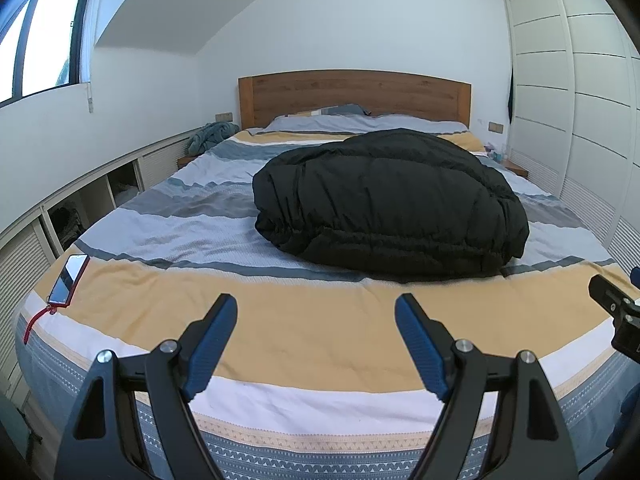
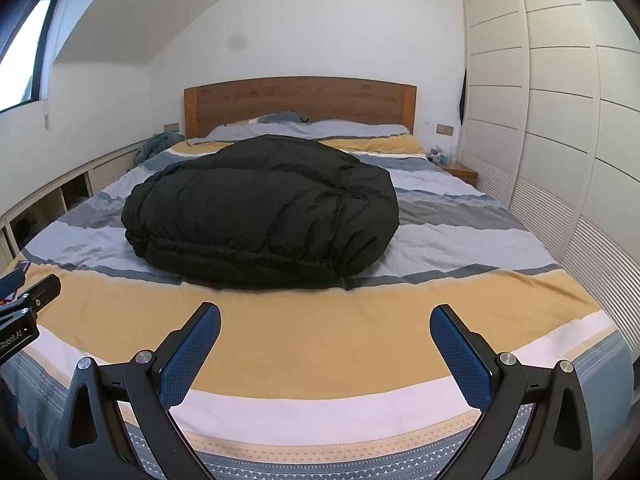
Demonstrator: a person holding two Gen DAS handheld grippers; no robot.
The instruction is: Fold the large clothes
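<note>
— While both are hovering over the foot of the bed (image 1: 280,344), the left gripper (image 1: 316,312) and right gripper (image 2: 325,322) are gaping wide, holding nothing.
— And the black puffy coat (image 1: 390,200) is lying bundled mid-mattress, seemingly folded already; a phone (image 1: 69,279) is sitting at the left edge.

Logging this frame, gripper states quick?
Left gripper: open, empty, over the bed's foot.
Right gripper: open, empty, short of the black jacket.

Daylight enters from the window (image 1: 44,36), left of the headboard (image 1: 354,94). Illumination bright, even; shadows soft. Fisheye bends edges; corners vignetted black.
</note>
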